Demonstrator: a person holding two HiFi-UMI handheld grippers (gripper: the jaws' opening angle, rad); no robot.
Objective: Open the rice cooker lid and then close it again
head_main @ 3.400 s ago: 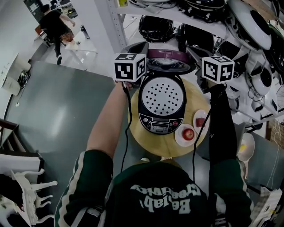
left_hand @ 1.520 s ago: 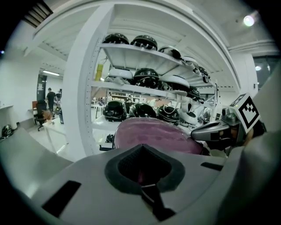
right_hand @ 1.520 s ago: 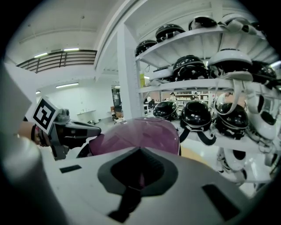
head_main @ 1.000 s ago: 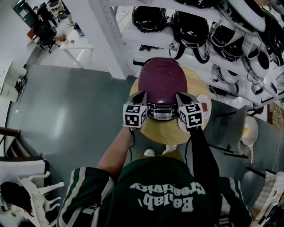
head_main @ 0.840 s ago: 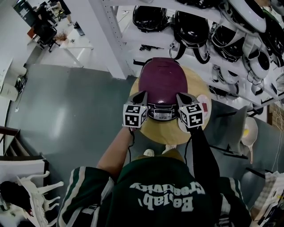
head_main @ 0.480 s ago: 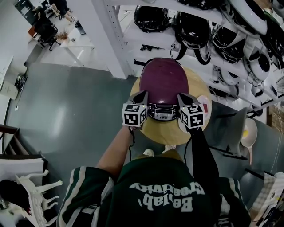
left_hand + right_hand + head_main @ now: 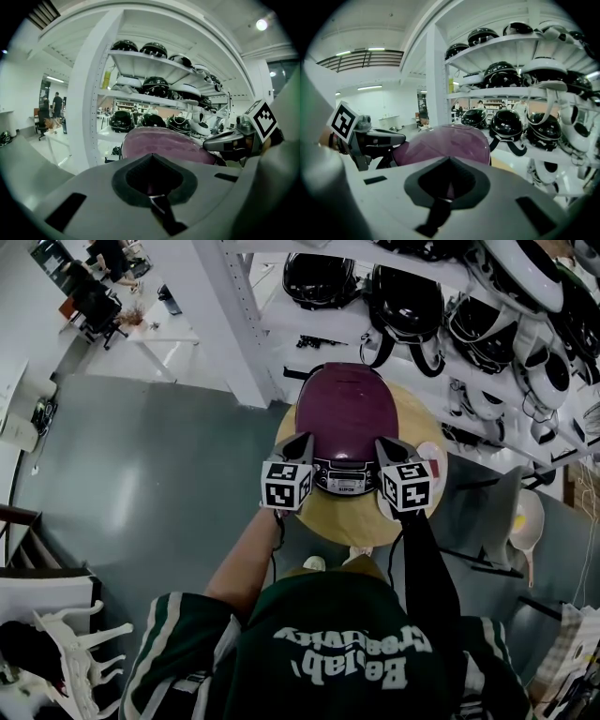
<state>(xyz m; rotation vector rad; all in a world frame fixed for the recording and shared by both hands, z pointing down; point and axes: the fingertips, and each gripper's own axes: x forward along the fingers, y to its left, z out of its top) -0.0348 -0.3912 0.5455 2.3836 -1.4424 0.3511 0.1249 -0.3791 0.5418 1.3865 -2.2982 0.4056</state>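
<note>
The rice cooker (image 7: 345, 418) stands on a round wooden table (image 7: 328, 517), its purple lid down and shut. Its control panel (image 7: 345, 487) faces me. My left gripper (image 7: 301, 442) is at the cooker's front left corner and my right gripper (image 7: 383, 445) at its front right, both beside the panel. The jaws of each are shut with nothing between them. In the left gripper view the purple lid (image 7: 159, 144) rises just beyond the left gripper (image 7: 152, 177). The right gripper view shows the lid (image 7: 440, 143) past the right gripper (image 7: 447, 182).
White shelving (image 7: 422, 343) behind the table holds several black cookers (image 7: 405, 298). A white post (image 7: 230, 306) stands at the back left. A small plate (image 7: 434, 463) peeks out beside the right gripper. Grey floor (image 7: 141, 484) lies to the left.
Earlier the lid stood open with both grippers up at its rim. Now it is shut and both grippers sit low beside the control panel. Over the last second almost nothing moved.
</note>
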